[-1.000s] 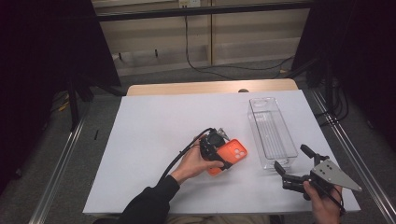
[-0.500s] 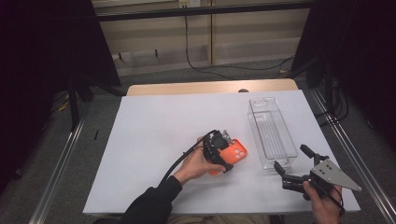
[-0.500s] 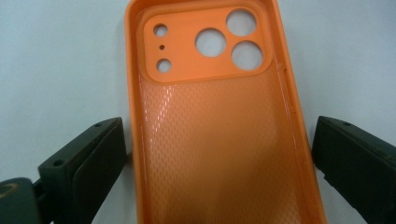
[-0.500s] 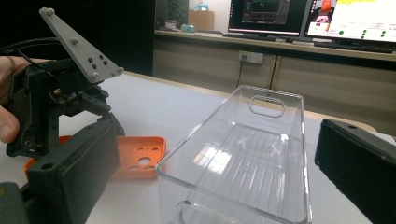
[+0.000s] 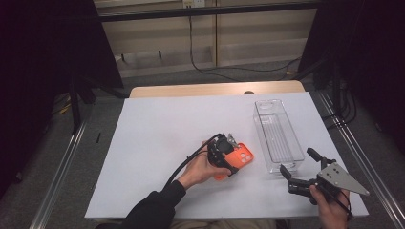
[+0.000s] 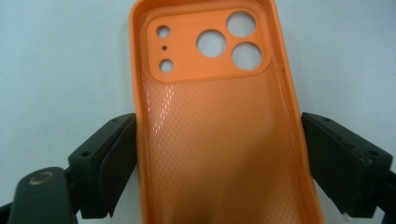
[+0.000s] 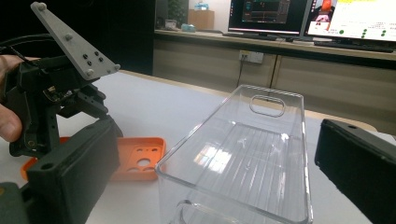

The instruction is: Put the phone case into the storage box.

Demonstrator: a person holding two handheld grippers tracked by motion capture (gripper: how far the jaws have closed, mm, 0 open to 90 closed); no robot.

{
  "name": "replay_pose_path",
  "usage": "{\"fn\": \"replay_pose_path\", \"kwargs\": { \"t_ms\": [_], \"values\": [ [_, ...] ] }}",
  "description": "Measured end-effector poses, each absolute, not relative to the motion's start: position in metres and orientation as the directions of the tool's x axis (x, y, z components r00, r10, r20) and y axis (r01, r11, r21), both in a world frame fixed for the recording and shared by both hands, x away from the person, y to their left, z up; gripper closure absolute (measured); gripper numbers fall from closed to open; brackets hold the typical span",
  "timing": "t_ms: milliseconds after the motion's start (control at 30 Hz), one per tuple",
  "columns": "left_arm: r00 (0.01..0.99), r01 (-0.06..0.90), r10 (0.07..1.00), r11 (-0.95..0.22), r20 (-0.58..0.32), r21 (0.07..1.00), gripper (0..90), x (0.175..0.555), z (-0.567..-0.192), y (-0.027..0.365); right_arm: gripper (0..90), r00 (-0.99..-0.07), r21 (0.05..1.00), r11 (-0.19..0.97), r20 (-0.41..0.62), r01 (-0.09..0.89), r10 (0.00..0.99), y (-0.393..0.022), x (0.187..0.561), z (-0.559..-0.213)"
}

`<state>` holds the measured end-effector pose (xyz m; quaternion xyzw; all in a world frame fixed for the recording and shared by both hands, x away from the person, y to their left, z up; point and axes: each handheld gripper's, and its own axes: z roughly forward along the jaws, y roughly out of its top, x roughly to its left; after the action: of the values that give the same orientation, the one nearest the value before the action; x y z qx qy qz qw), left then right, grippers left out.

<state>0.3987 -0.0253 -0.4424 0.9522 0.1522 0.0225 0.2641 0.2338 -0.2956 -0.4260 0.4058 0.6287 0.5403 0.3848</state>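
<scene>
Two handheld grippers over white-covered table (image 5: 157,143). Left gripper (image 6: 217,154) straddles orange phone case (image 6: 219,140) lying inner face up on white sheet, camera cutouts pointing away; jaws have just been closing, case between them, left pad at case's edge, right pad just beside opposite rim, contact unclear. High view: case (image 5: 241,156) sits just left of clear plastic bin (image 5: 277,136). Right gripper (image 5: 298,169), jaws apart and holding nothing, hangs at near end of bin (image 7: 247,154).
</scene>
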Motion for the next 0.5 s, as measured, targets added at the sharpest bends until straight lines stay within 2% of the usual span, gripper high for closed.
{"fn": "replay_pose_path", "kwargs": {
  "t_ms": [500],
  "values": [
    [0.951,0.286,0.306,-0.817,-0.045,0.501,15.6,0.3997,-0.4403,-0.0255,0.0,-0.375,0.992,0.084,-0.043,0.096,0.926,-0.296,0.2339,-0.4261]
  ]
}}
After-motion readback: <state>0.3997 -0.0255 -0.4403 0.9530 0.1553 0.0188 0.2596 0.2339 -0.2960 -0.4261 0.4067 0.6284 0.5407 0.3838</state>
